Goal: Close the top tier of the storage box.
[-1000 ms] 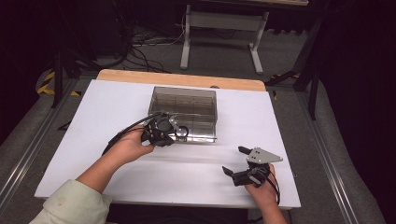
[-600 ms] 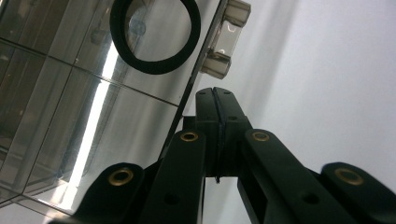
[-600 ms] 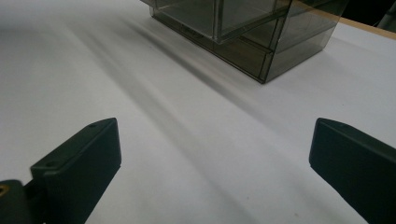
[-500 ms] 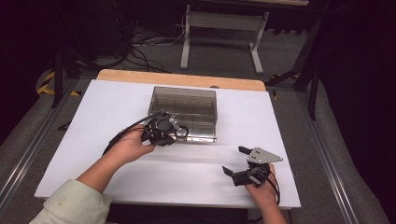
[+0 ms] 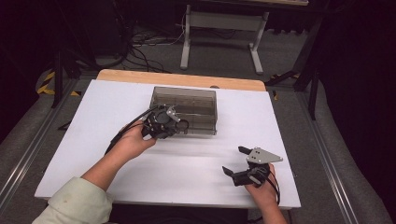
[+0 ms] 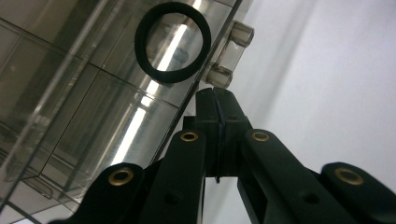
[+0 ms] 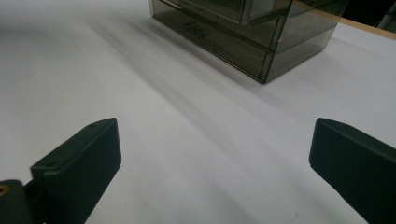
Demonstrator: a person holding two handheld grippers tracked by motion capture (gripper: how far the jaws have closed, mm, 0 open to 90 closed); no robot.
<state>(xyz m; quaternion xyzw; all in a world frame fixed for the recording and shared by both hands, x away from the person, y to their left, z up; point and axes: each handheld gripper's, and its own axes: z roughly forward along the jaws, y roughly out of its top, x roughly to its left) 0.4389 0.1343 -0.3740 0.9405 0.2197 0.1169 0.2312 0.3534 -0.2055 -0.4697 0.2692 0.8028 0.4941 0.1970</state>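
Resting nearest: right gripper, jaws wide apart, empty, idle on the white table.
Left gripper: jaws pressed together at the drawer box's front.
Black ring: lying on the box beside a clear handle.
Progress: early, judging by the drawers being unopened.

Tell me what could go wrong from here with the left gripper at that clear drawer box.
The left gripper has its jaws closed just below the small clear knob, seemingly not around it, so a pull may slip off without opening a drawer. The black ring lies on the clear box near the edge; a jolt could knock it off. The right gripper rests open, away from the box, so nothing steadies the box and it may slide.
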